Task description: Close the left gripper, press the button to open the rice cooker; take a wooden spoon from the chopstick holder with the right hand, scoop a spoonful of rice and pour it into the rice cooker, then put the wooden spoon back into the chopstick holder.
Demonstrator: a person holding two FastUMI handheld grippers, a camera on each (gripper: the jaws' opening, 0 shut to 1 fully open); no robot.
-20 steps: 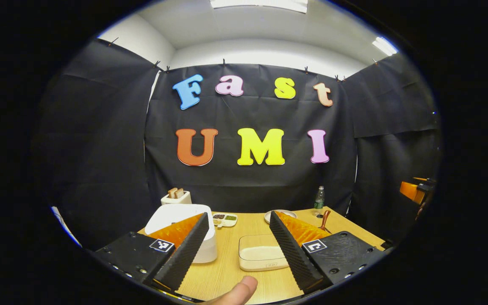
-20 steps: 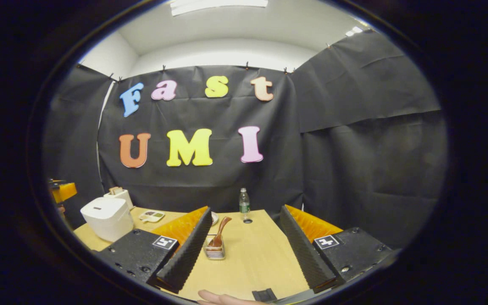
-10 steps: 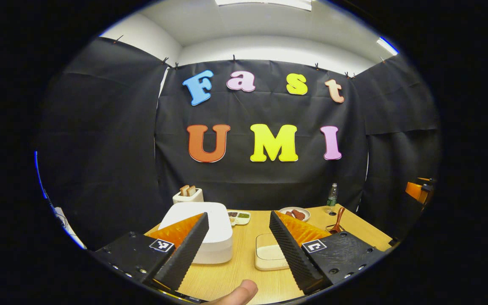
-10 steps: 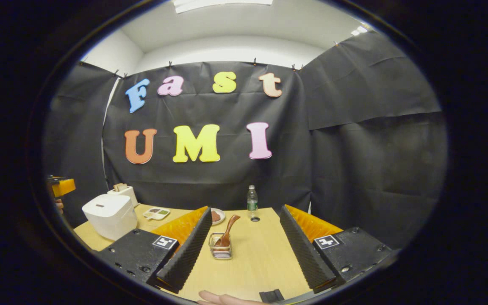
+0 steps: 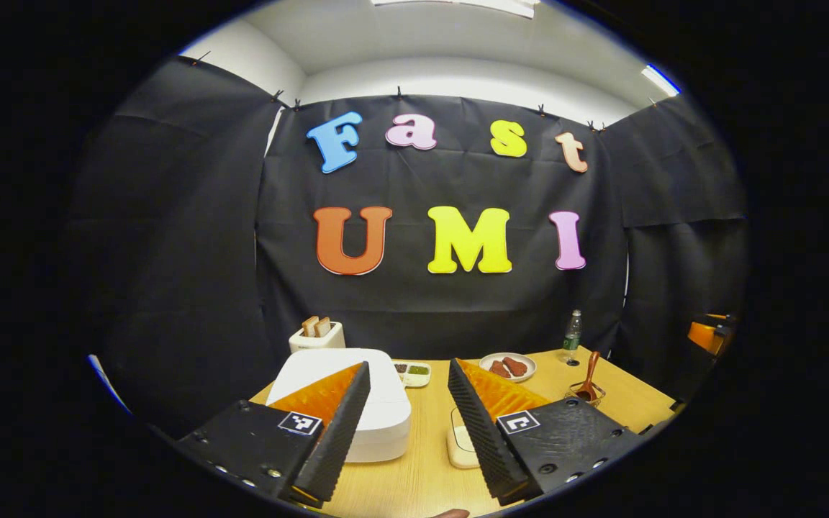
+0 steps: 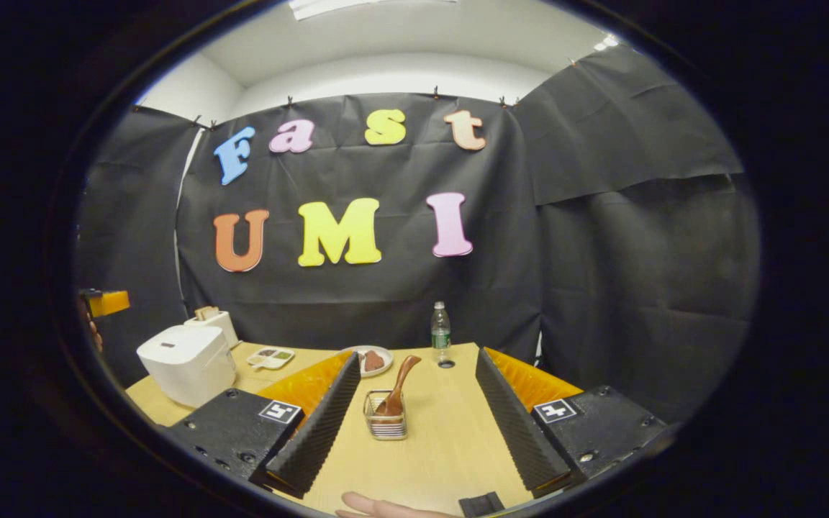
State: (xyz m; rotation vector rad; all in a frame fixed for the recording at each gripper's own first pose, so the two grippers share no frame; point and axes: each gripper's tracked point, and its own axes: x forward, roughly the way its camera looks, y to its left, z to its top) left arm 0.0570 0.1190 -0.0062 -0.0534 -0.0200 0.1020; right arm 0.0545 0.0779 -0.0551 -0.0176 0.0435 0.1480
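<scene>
In the left gripper view the left gripper (image 5: 406, 424) sits at the bottom centre of the frame, held level above the near edge of the wooden table (image 5: 414, 482), its two fingers parted by a narrowish gap with nothing between them. Just beyond its left finger stands the white rice cooker (image 5: 357, 396), lid down, in the lower centre-left; a shallow white rice container (image 5: 460, 442) peeks out between the fingers. In the right gripper view the right gripper (image 6: 414, 424) also hovers level at the bottom, fingers spread wide and empty, a fingertip of the holding hand (image 6: 378, 508) showing at the lower edge. Between its fingers, further out on the table, the wire chopstick holder (image 6: 386, 423) stands with the wooden spoon (image 6: 399, 392) leaning upright in it. Behind are a plate (image 6: 375, 357) and a water bottle (image 6: 441, 332).
</scene>
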